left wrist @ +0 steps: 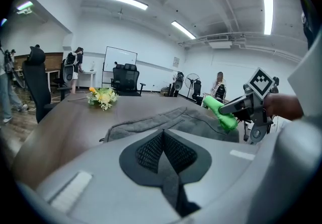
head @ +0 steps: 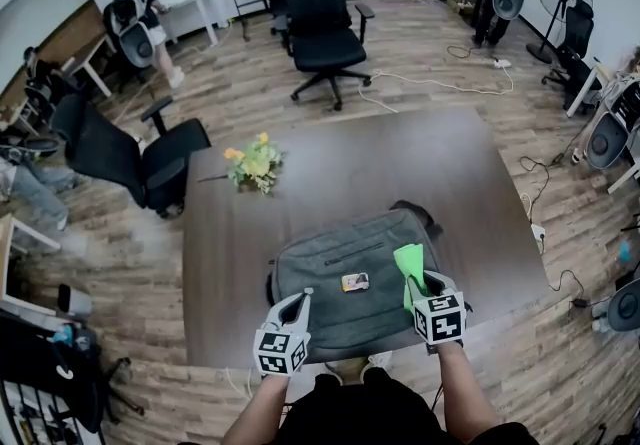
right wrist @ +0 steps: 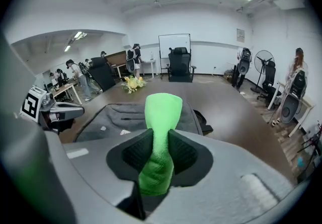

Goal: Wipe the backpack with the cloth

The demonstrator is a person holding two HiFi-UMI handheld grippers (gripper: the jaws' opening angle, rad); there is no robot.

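A grey backpack [head: 350,278] lies flat on the dark table [head: 340,168], near its front edge. My right gripper [head: 418,283] is shut on a bright green cloth [head: 410,263] and hovers over the pack's right side. The cloth [right wrist: 160,132] stands up out of the closed jaws, with the backpack [right wrist: 126,117] beyond and to the left. My left gripper [head: 300,301] is over the pack's front left corner, jaws pressed together with nothing between them. The left gripper view shows the backpack [left wrist: 166,122] ahead and the cloth [left wrist: 220,112] at right.
A small bunch of yellow flowers [head: 253,164] lies on the table's far left. A small card-like tag [head: 355,281] sits on the pack. Black office chairs [head: 320,18] stand beyond the table and to the left [head: 120,153]. Cables [head: 440,83] run across the wooden floor.
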